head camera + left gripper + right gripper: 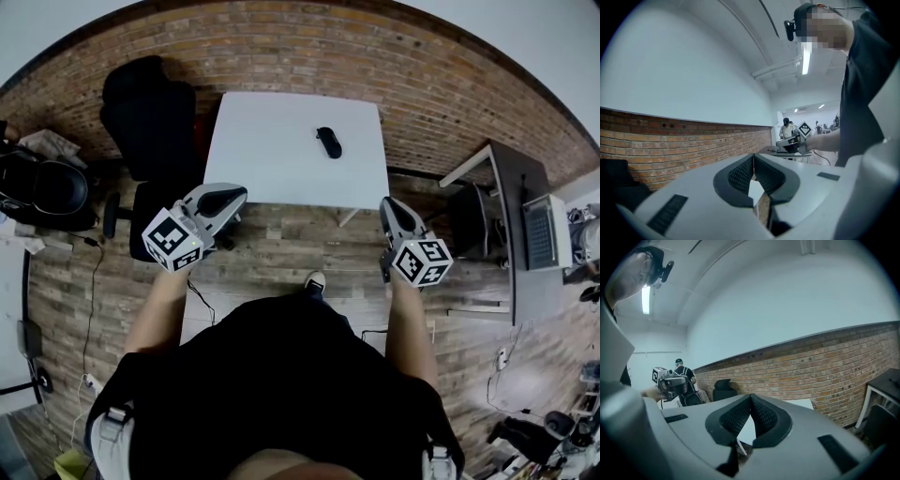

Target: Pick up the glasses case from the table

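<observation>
Approach step, no reach begun. The glasses case (329,142), small, dark and oblong, lies on the white table (272,159), at about 1 o'clock from the table's middle. Nothing else is on the table that I can see. Seen from the head view, the person stands short of the near table edge, with wood floor between.

The left gripper (230,199) is held out at 10 o'clock from the person's body, just over the near left table corner. Its jaws are closed tip to tip with nothing in them. The right gripper (394,211) is at 2 o'clock from the body, just off the near right corner. Its jaws are pressed together too, and it is empty. Both point roughly level, toward the brick wall.

The case sits at about 11 o'clock from the right gripper and 1 o'clock from the left, well apart from both. The right looks a bit closer, so it is likely the picking one.

Next move, as I judge it: step or reach in toward 12 o'clock, open the jaws, tip the gripper down over the case, straddle its narrow width, close, lift. The case is a smooth rounded shell, so a grip off its middle may slip.

The black chair (150,122) at 10 o'clock is not in the way.
</observation>
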A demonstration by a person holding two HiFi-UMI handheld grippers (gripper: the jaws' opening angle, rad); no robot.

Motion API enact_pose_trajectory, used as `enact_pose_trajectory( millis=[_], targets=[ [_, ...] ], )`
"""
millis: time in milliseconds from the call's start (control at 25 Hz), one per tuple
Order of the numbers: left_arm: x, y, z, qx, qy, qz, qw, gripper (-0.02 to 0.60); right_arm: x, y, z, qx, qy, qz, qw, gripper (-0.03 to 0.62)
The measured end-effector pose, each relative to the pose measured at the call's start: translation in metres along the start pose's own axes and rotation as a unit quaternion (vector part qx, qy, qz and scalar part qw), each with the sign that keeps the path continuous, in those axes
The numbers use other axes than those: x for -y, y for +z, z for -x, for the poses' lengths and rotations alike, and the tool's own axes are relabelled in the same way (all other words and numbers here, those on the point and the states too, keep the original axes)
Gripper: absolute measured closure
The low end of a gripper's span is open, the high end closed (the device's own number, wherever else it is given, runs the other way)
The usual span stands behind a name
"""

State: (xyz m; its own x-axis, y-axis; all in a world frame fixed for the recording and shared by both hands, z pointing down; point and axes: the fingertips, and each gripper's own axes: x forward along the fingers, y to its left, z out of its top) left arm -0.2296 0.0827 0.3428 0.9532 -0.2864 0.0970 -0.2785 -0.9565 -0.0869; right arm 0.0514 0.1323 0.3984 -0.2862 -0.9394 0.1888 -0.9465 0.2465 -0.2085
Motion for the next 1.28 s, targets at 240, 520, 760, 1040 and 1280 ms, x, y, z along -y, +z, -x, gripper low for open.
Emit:
enact_pose_trajectory(
  millis=[240,520,760,1040,1280],
  targets=[
    [-0.009,0.002,-0.022,0.002,0.024,-0.003,0.9997,0.569,0.025,-0.001,-0.018,-0.007,0.017,0.001,1.0,0.579],
    [-0.017,-0.005,-0.052,-0.013,0.034,-0.01,0.9993,0.569,0.059,0.001,-0.034,-0.011,0.026,-0.004,1.0,0.579],
    [-0.026,-0.016,-0.072,-0.029,0.043,0.003,0.9986,0.569,0.081,0.003,-0.049,-0.02,0.032,-0.006,0.999,0.579],
    [-0.039,-0.042,-0.091,-0.05,0.061,0.012,0.9968,0.569,0.11,-0.002,-0.067,-0.032,0.041,-0.011,0.999,0.579],
    [-0.041,-0.053,-0.11,-0.069,0.06,0.011,0.9957,0.569,0.127,-0.004,-0.082,-0.038,0.056,-0.01,0.998,0.579]
  ],
)
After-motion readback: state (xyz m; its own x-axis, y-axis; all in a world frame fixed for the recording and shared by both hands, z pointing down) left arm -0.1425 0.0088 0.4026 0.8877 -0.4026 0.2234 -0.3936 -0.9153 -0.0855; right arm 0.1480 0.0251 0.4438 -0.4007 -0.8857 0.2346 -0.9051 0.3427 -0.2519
